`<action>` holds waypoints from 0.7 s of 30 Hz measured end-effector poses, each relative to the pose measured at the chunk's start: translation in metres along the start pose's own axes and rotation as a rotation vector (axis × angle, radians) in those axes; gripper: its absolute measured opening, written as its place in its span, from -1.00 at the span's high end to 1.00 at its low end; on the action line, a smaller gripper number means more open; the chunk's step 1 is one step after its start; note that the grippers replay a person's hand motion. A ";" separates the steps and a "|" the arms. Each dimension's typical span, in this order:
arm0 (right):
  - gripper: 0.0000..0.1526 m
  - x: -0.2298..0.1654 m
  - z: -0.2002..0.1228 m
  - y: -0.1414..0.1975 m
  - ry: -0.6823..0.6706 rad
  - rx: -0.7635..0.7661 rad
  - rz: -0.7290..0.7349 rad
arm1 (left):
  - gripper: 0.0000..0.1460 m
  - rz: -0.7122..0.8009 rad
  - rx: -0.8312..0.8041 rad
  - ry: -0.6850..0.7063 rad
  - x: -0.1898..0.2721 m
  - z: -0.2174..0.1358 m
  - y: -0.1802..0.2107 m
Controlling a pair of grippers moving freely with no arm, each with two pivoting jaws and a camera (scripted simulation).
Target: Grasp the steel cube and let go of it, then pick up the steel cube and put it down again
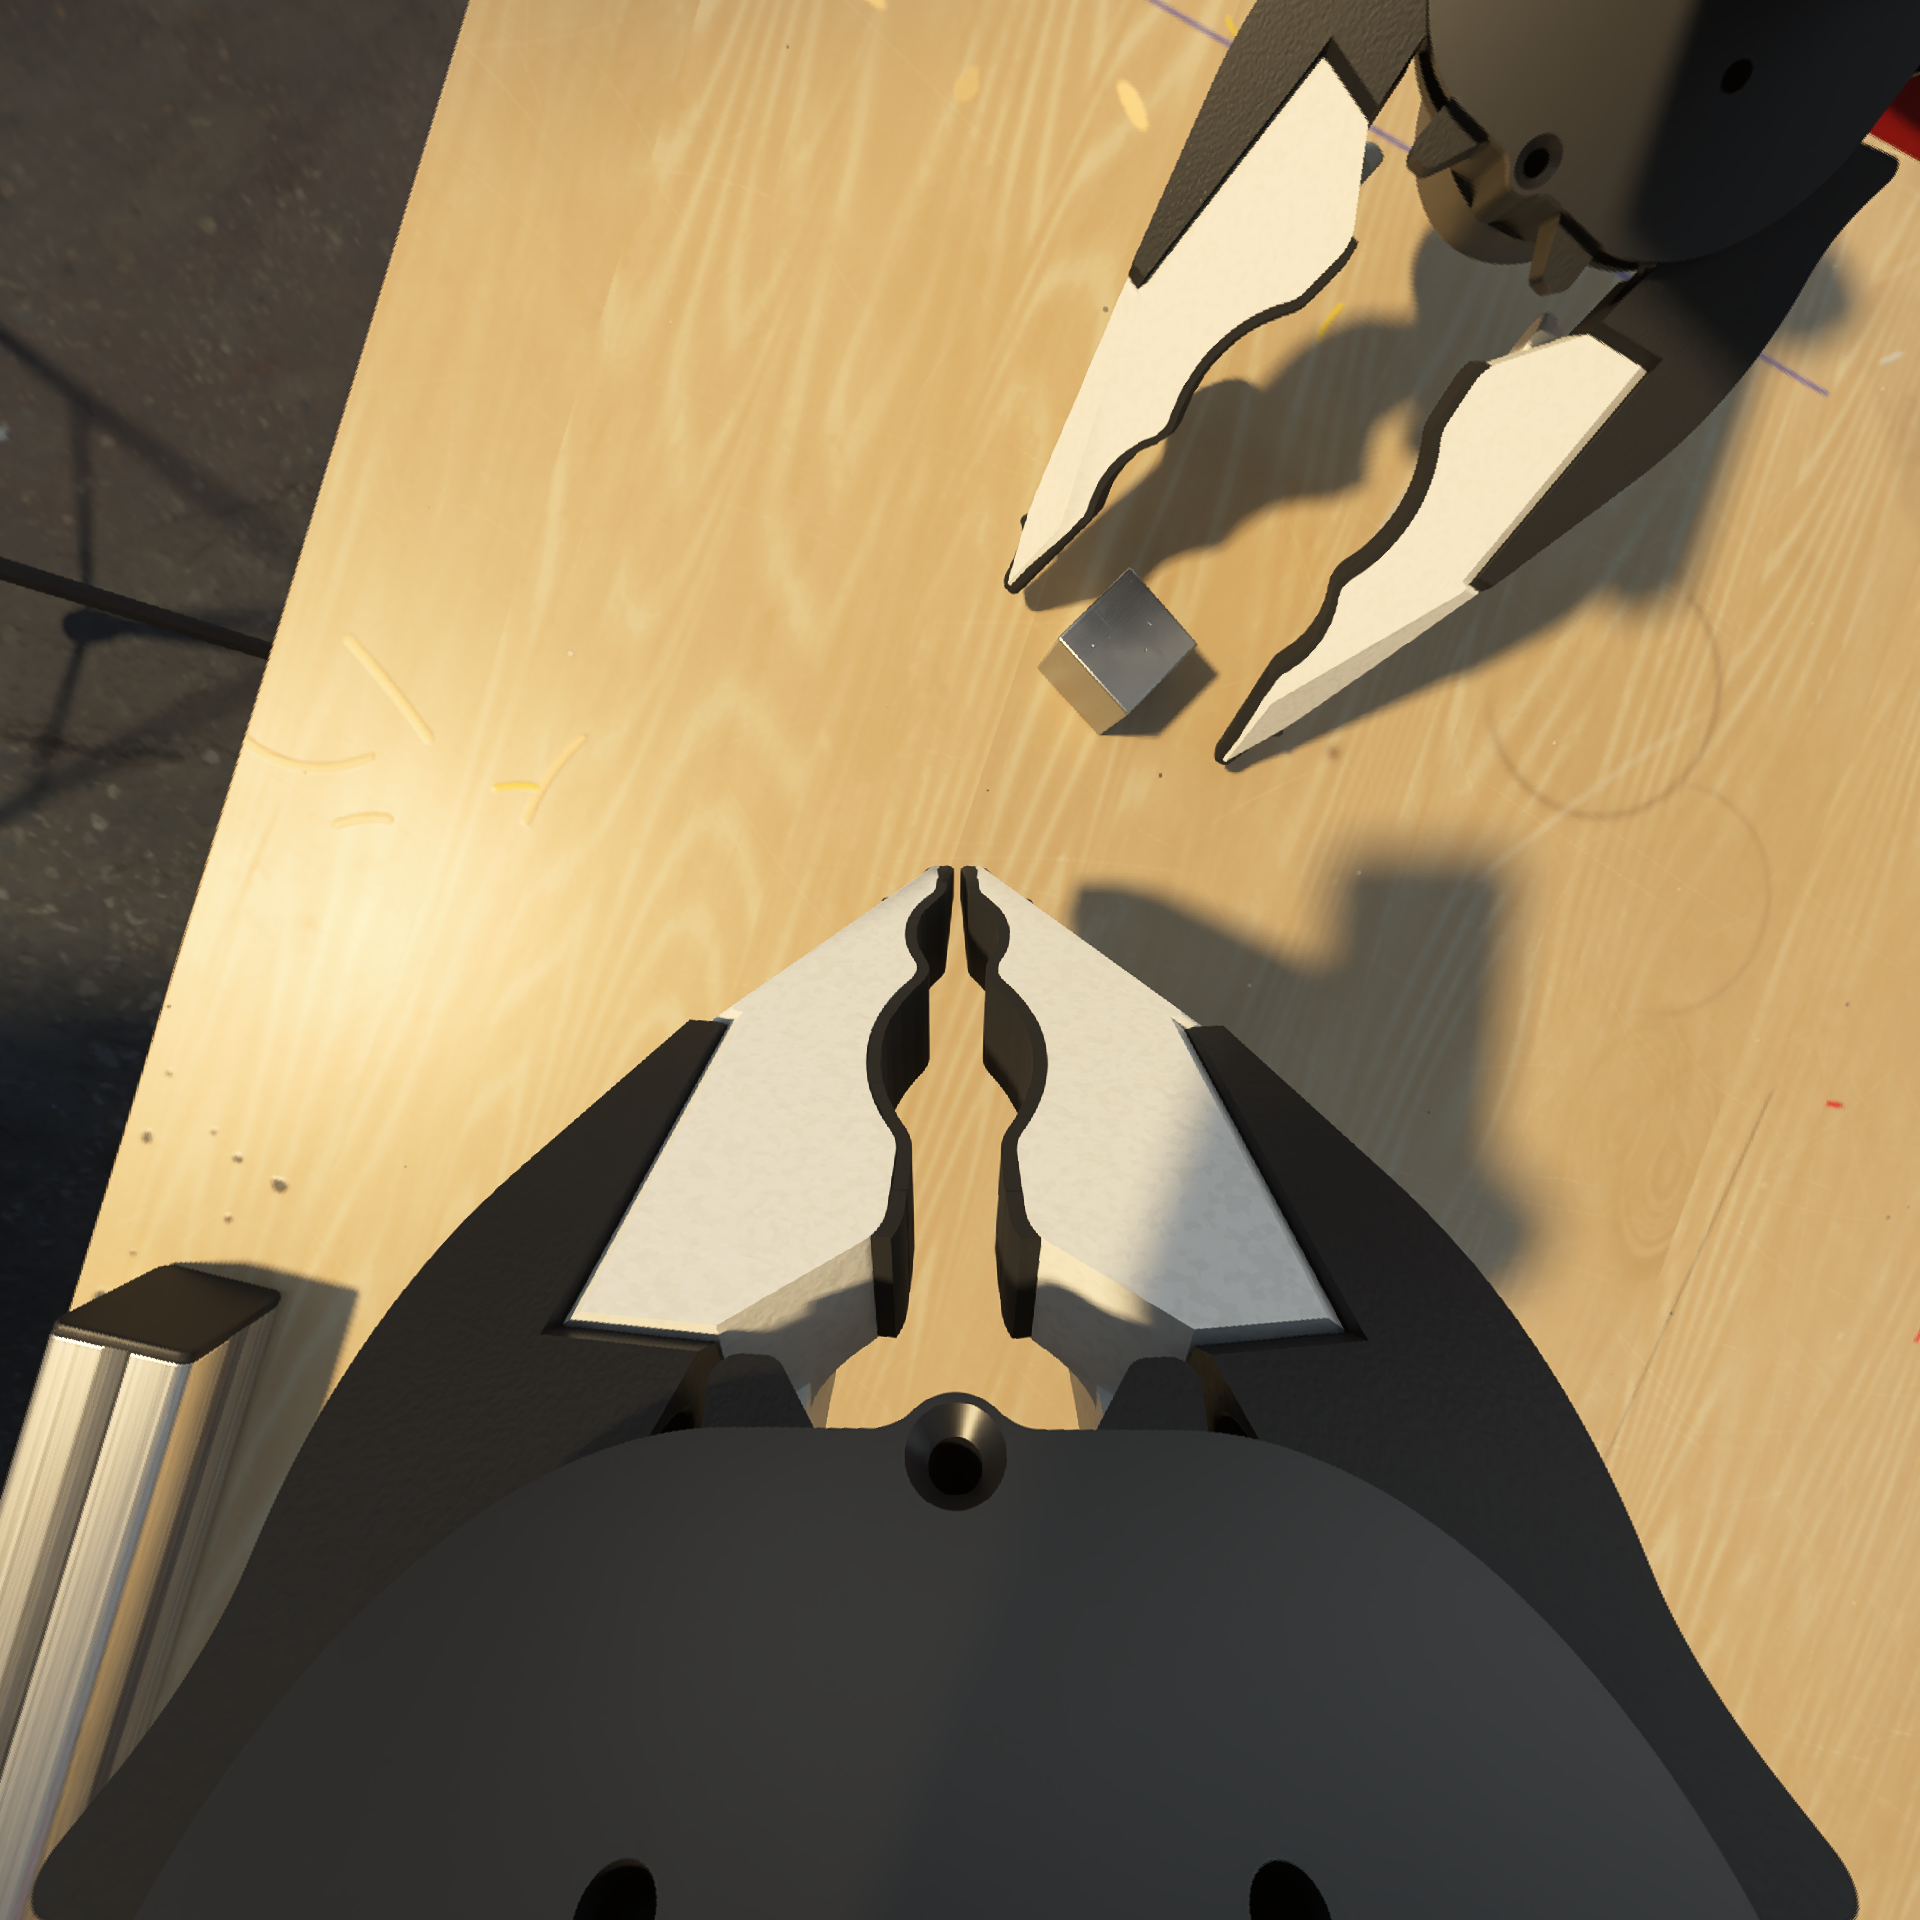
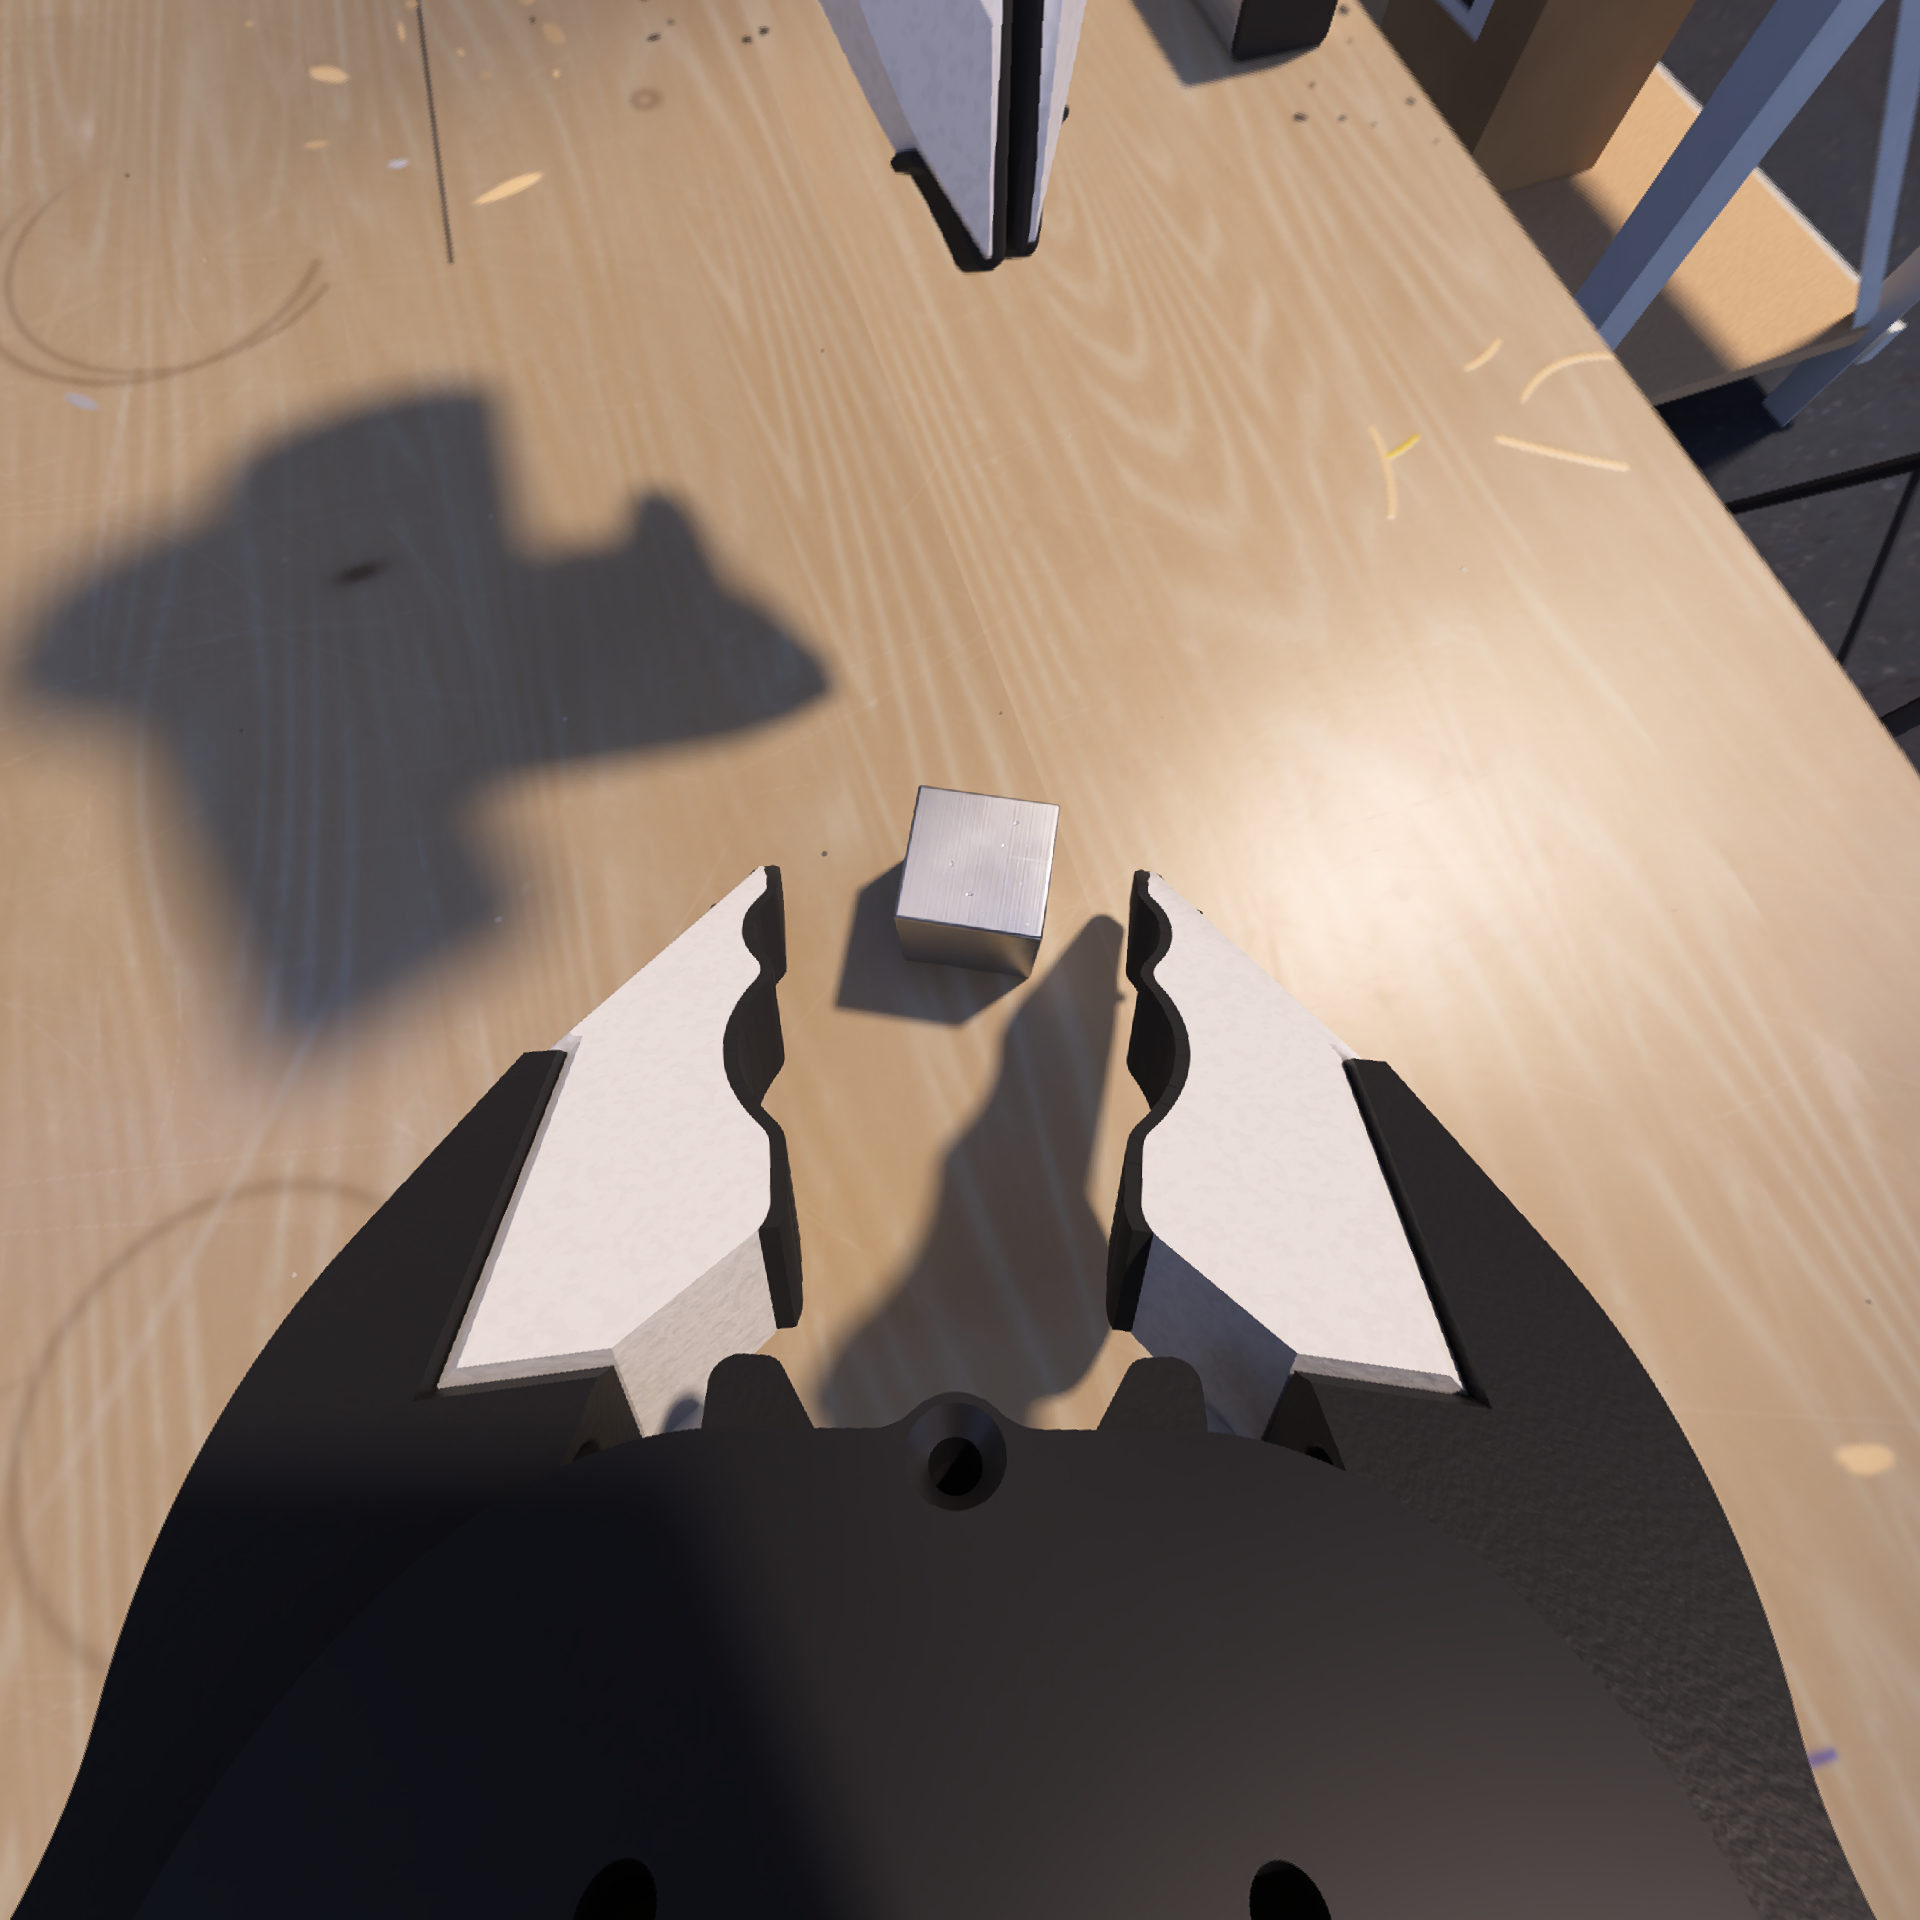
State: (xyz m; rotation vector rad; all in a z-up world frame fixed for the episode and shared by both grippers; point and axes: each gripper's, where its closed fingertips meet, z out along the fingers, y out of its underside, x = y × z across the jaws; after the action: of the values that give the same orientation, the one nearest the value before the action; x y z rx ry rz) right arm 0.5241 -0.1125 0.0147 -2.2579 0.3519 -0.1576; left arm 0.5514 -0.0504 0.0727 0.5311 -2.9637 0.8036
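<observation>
A small steel cube (image 2: pixel 977 891) with a brushed, shiny top sits flat on a pale wooden table (image 2: pixel 1351 831), casting a short dark shadow toward the camera in the right wrist view; the right gripper (image 2: pixel 956 878) has its two white, wavy-edged fingers spread wide, and the cube lies just beyond and between the fingertips (image 2: pixel 764 894), touching neither; in the left wrist view the same right gripper (image 1: pixel 1122 670) reaches in from the upper right, its tips on either side of the steel cube (image 1: pixel 1124 649), with bare table visible between metal and finger on both sides; the left gripper (image 1: pixel 956 873) is drawn nearly closed, its fingertips (image 1: pixel 935 894) separated only by a thin dark slit, holding nothing, and it hangs well apart from the cube; from the right wrist view this left gripper (image 2: pixel 997 244) appears at the top edge, narrow and pointing down at the table; a ribbed metal bar (image 1: pixel 114 1475) with a dark cap stands at the table's near left edge in the left wrist view; faint ring marks and pale scratches mark the wood; a brown box (image 2: pixel 1558 83) and grey-blue frame legs (image 2: pixel 1714 177) stand beyond the table's far right edge.
</observation>
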 end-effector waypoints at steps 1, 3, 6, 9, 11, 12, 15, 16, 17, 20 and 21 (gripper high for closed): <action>0.14 0.001 -0.001 -0.001 0.006 0.010 -0.002 | 0.98 0.000 0.000 -0.001 0.000 0.000 0.000; 0.18 0.002 -0.002 -0.003 0.010 0.021 -0.001 | 0.99 0.000 0.002 -0.001 0.000 -0.001 0.000; 0.21 0.002 0.000 0.000 0.006 0.003 0.001 | 0.99 0.005 0.002 -0.004 0.001 -0.002 -0.001; 0.28 0.002 -0.001 -0.001 0.006 0.009 -0.007 | 0.99 0.005 0.007 -0.007 0.001 -0.003 -0.001; 0.34 0.002 -0.001 -0.001 0.007 0.010 -0.012 | 0.99 0.002 0.006 -0.006 0.000 -0.002 -0.001; 0.38 0.002 0.000 0.000 0.004 0.005 -0.011 | 0.98 0.001 0.004 -0.005 0.000 -0.002 -0.001; 0.48 0.002 0.000 0.002 -0.005 -0.006 -0.001 | 0.98 0.003 0.000 -0.003 0.000 -0.001 0.000; 0.51 0.001 0.001 0.002 -0.009 -0.005 0.001 | 0.98 0.005 -0.001 -0.004 0.001 -0.001 0.000; 0.55 0.001 0.001 0.003 -0.015 -0.008 0.002 | 0.98 0.006 0.000 -0.004 0.001 -0.001 -0.001; 0.62 0.000 0.001 0.003 -0.020 -0.009 0.003 | 0.99 0.005 0.001 -0.005 0.001 -0.001 -0.001; 0.62 0.000 0.001 0.003 -0.018 -0.010 0.003 | 0.99 0.004 0.001 -0.005 0.000 -0.001 -0.001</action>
State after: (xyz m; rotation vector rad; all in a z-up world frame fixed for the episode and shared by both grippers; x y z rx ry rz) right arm 0.5238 -0.1136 0.0122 -2.2674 0.3473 -0.1347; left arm 0.5512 -0.0505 0.0742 0.5279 -2.9704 0.8057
